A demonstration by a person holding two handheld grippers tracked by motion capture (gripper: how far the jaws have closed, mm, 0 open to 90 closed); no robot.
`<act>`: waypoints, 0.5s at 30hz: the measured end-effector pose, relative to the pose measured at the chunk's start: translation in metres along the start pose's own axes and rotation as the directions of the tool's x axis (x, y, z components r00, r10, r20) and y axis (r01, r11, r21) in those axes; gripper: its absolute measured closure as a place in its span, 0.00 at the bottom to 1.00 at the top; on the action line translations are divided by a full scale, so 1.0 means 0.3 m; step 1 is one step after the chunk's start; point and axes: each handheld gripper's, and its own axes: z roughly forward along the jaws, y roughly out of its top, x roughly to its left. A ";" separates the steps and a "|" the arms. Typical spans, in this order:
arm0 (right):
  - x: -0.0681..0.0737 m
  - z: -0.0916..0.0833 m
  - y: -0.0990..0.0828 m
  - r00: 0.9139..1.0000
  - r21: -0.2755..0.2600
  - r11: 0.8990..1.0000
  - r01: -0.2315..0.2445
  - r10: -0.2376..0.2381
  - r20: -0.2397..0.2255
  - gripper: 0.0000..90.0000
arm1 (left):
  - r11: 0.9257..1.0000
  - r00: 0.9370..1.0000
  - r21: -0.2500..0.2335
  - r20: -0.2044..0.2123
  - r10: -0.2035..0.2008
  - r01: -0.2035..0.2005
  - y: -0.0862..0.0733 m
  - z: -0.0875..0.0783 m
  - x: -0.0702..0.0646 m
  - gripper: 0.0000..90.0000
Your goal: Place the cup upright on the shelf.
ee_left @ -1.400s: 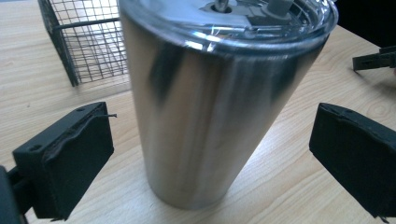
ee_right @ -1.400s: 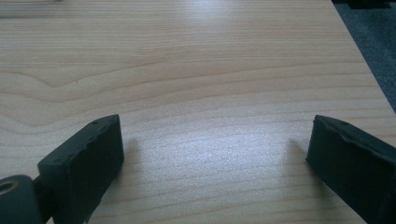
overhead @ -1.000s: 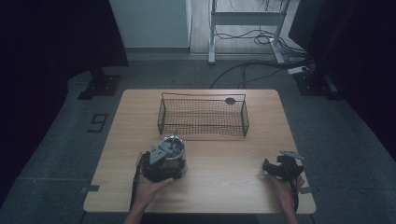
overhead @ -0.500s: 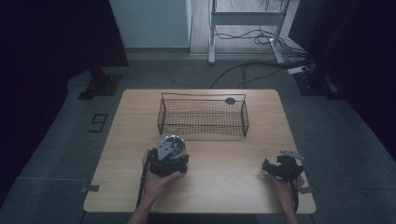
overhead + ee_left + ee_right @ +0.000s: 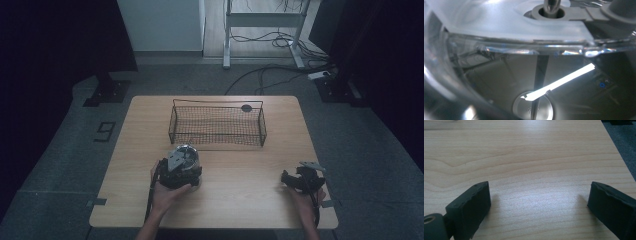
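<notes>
A wire basket stands on the far half of the wooden table, and everything else is placed from it. Just beyond its far right corner a small dark round disc lies on the tabletop.

Near the basket's front left corner, on the person's side of it, sits a clear domed container with a grey fitting on top. The left gripper is pressed right up against it, held by the person's left hand. In the left gripper view the transparent curved wall takes up the picture, with a grey hub and a metal pin at the top and a bright reflected streak across the glassy surface (the gripper's own jaws are lost behind all this, so I cannot tell whether they are clenched on the container or standing free of it).

Well off from the basket's front right corner, toward the table's near right edge, the right gripper rests low over the wood in the person's right hand. In the right gripper view its two black jaws stand wide apart with bare wood grain between them, grasping nothing.
</notes>
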 end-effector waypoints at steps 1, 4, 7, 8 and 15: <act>0.000 0.000 0.000 1.000 0.000 1.000 0.000 0.000 0.000 0.05 | 1.000 1.000 -0.002 0.000 0.001 -0.001 0.001 -0.002 0.000 0.05; 0.000 0.000 0.000 1.000 0.000 1.000 0.000 0.000 0.000 0.05 | 1.000 1.000 -0.011 -0.001 -0.001 0.001 0.003 -0.008 0.002 0.05; 0.000 0.000 0.000 1.000 0.000 1.000 0.000 0.000 0.000 0.05 | 1.000 1.000 -0.016 0.003 -0.012 0.012 0.010 -0.017 0.009 0.05; 0.000 0.000 0.000 1.000 0.000 1.000 0.000 0.000 0.000 0.05 | 1.000 1.000 -0.016 0.003 -0.013 0.013 0.012 -0.019 0.010 0.05; 0.000 0.000 0.000 1.000 -0.001 1.000 -0.001 0.001 0.000 0.05 | 0.999 1.000 -0.029 0.003 -0.015 0.015 0.037 -0.041 0.018 0.05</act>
